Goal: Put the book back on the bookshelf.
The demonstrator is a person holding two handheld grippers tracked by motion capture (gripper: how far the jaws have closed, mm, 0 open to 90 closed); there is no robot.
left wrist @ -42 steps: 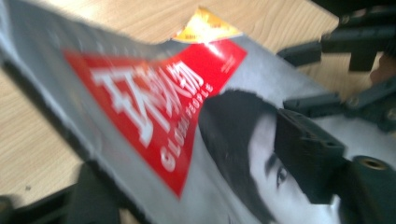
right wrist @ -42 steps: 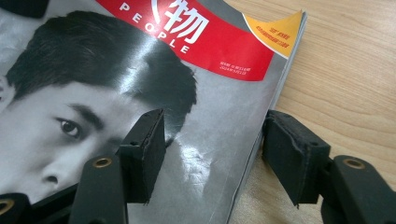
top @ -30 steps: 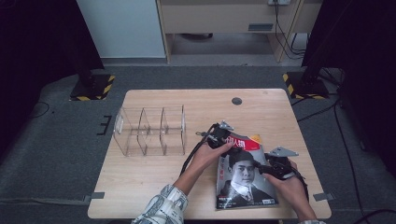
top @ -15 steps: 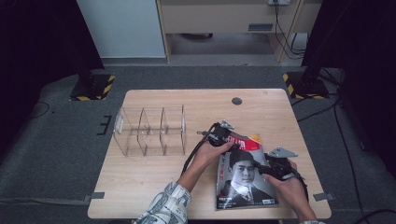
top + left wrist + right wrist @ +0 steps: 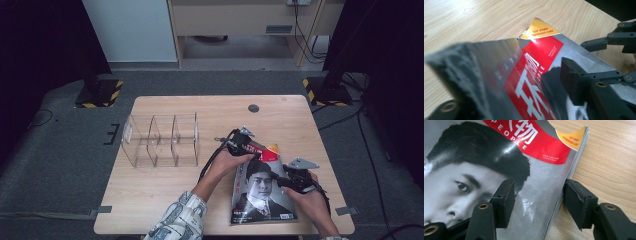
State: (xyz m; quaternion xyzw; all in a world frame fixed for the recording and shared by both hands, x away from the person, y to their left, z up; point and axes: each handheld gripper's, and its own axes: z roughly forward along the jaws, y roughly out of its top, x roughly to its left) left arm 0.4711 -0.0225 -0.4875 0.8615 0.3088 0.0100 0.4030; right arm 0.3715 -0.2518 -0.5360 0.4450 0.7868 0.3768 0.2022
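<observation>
- Left gripper (image 5: 244, 145) fingers have just been closing around the magazine (image 5: 260, 187) at its top edge, cover curling between them.
- Right gripper (image 5: 537, 202) fingers, closing slightly, straddle its right edge, apart.
- Magazine lies on the counter (image 5: 165, 195).

grey magazine (image 5: 260, 192), red banner, yellow corner

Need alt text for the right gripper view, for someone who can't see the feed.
The right gripper straddles the right edge of a magazine lying on the wooden table: one black jaw rests over the cover, the other sits just off the page edges, with visible gaps. The cover shows a monochrome portrait, a red title banner and a yellow corner flash.
</observation>
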